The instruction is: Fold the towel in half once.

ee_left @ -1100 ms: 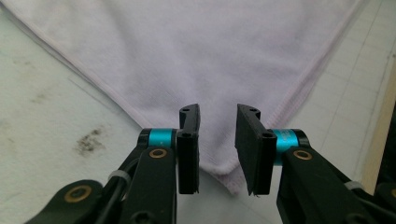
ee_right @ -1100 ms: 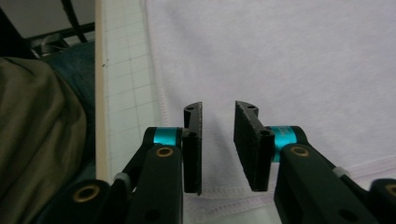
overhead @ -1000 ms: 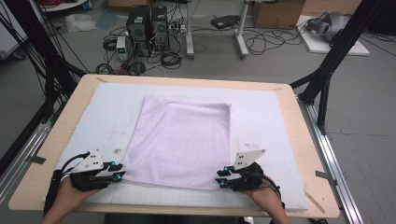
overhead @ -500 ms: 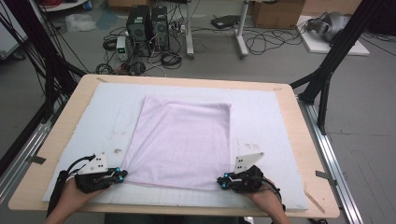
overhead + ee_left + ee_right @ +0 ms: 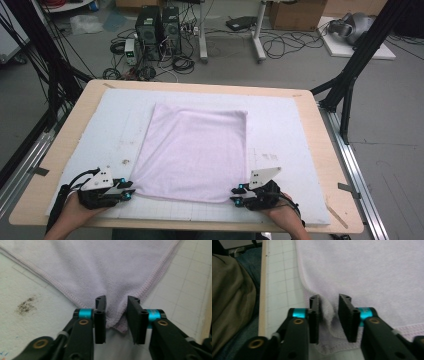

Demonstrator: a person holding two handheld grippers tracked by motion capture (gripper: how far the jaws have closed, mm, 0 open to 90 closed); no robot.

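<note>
A pale lilac towel (image 5: 192, 150) lies flat on the white gridded mat (image 5: 295, 135). My left gripper (image 5: 131, 190) is at the towel's near left corner. In the left gripper view that corner (image 5: 115, 323) is bunched between the jaws of the left gripper (image 5: 116, 312), which stand apart with a dark gap beside the cloth. My right gripper (image 5: 234, 195) is at the near right corner. In the right gripper view a raised fold of towel (image 5: 325, 311) leans on the left jaw of the right gripper (image 5: 329, 312), clear of the other jaw.
The mat covers a wooden table (image 5: 330, 165) whose near edge (image 5: 263, 290) runs close to the hands. A dark smudge (image 5: 26, 306) marks the mat left of the towel. Computer towers (image 5: 157, 25) and cables lie on the floor beyond the table.
Both grippers have slid slightly toward the near edge and lowered at the towel's near corners. The towel itself has not visibly moved.
</note>
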